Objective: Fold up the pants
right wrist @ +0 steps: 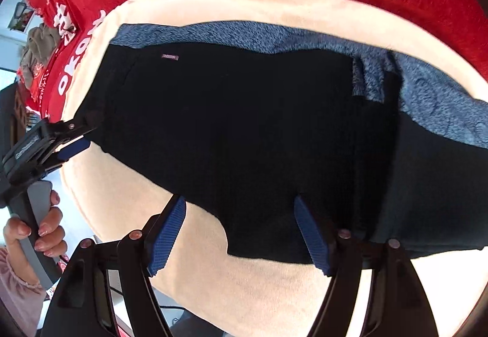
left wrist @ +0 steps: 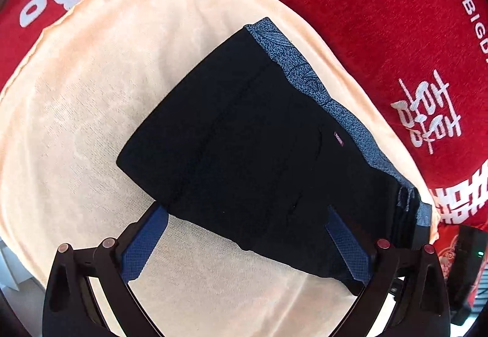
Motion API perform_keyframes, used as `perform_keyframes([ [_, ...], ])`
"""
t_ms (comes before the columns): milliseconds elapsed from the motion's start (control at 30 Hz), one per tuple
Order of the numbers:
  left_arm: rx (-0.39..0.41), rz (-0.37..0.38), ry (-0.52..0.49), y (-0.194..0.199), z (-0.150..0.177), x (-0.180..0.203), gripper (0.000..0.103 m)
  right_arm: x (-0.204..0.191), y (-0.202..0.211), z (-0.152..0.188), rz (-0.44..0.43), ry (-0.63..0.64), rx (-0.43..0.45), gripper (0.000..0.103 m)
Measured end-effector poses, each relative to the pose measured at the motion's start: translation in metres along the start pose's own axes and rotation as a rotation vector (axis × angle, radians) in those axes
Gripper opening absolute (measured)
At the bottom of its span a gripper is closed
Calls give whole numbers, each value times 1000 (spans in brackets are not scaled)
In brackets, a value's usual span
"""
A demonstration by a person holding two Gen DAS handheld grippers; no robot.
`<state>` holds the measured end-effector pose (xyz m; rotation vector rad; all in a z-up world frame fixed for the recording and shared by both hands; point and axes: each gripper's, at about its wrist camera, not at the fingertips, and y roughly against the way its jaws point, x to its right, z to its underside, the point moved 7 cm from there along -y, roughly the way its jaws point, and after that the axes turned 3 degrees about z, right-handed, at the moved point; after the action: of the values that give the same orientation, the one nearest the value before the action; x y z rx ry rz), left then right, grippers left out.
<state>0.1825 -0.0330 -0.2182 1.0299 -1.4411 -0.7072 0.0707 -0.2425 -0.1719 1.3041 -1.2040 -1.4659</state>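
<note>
Black pants [left wrist: 244,135] lie folded into a compact block on a cream towel [left wrist: 91,77], with a blue-grey speckled band [left wrist: 292,62] along their far edge. My left gripper [left wrist: 245,209] is open, its blue pads [left wrist: 146,242] straddling the near edge of the block, and no pad presses the cloth. The right wrist view shows the same pants [right wrist: 231,123] and speckled band [right wrist: 427,93]. My right gripper [right wrist: 239,199] is open over their near edge, with one fingertip on bare towel and the other over black fabric. The left gripper [right wrist: 87,134] appears at the pants' left end, held by a hand [right wrist: 39,224].
The cream towel [right wrist: 268,285] lies on a red blanket [left wrist: 381,32] with white characters, which surrounds it on the far side. A brownish cloth heap [right wrist: 39,44] sits at the far left. A dark device with a green light [left wrist: 472,251] stands off the towel's right corner.
</note>
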Motion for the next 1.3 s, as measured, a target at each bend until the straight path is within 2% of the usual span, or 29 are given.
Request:
perform_keyframes([
  [133, -21, 38, 26, -5, 1, -8, 103, 3, -6, 2, -24, -13, 13, 80],
  [367, 33, 125, 81, -3, -6, -9, 103, -1, -7, 4, -19, 13, 23, 81],
  [500, 50, 143, 102, -2, -13, -1, 103, -3, -7, 3, -16, 13, 22, 81],
  [567, 94, 201, 83, 14, -17, 11, 103, -2, -7, 4, -22, 12, 24, 81],
  [633, 142, 271, 20, 31, -22, 32, 103, -3, -8, 5, -27, 16, 29, 81],
  [667, 157, 279, -21, 32, -24, 39, 103, -3, -8, 5, -28, 19, 30, 82],
  [733, 129, 201, -72, 17, -28, 42, 103, -3, -9, 6, -19, 31, 30, 82],
  [933, 32, 116, 66, -15, -25, 5, 103, -3, -8, 7, -21, 20, 29, 82],
  [1000, 43, 93, 51, -13, -24, 6, 102, -4, -9, 7, -21, 22, 28, 82],
  [1100, 39, -17, 11, -17, -22, 9, 93, -4, -9, 6, -24, 12, 14, 82],
  [1133, 42, -35, 8, -16, -21, 9, 89, -4, -9, 5, -26, 7, 8, 82],
  [1167, 49, -52, 9, -15, -21, 7, 79, -3, -9, 4, -29, 0, 0, 82],
  [1200, 50, -69, 9, -15, -22, 4, 76, -2, -8, 2, -33, -8, -7, 82],
  [1300, 37, -70, 21, -14, -20, 2, 75, 1, -9, 2, -38, -15, -11, 83],
])
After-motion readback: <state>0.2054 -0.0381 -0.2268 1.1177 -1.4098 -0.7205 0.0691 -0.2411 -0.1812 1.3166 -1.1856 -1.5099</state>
